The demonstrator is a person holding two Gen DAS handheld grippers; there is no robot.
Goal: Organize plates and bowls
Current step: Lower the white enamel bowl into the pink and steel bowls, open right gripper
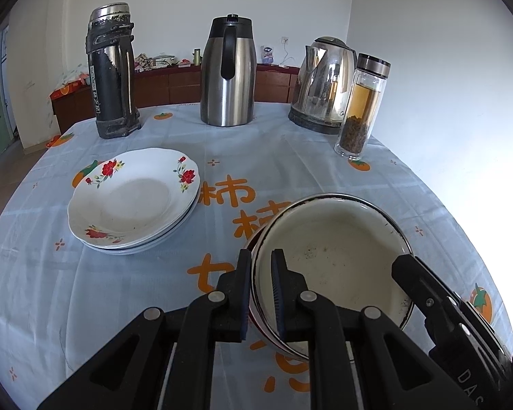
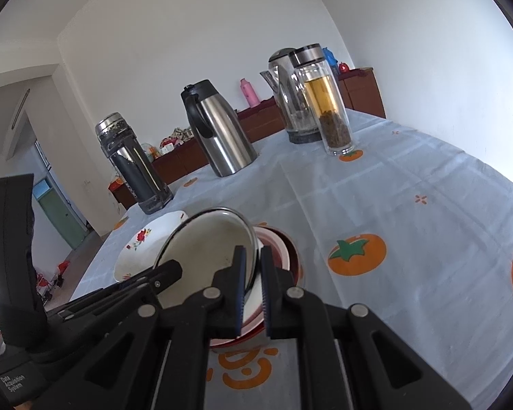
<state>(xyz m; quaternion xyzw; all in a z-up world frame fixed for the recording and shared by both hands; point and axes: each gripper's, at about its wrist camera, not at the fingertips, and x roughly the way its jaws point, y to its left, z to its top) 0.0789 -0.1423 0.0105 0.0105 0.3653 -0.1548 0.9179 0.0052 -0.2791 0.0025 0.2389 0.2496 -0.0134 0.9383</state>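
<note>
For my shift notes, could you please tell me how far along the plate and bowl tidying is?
Done: the flowered plates sit stacked on the tablecloth. In hand: both the left gripper and right gripper clamp the cream bowl's rim, tilted over the red bowls. Left: seating it in them.

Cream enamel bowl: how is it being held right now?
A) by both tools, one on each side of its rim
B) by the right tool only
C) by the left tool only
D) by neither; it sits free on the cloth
A: the left tool and the right tool each clamp opposite sides of the cream enamel bowl's rim.
</note>
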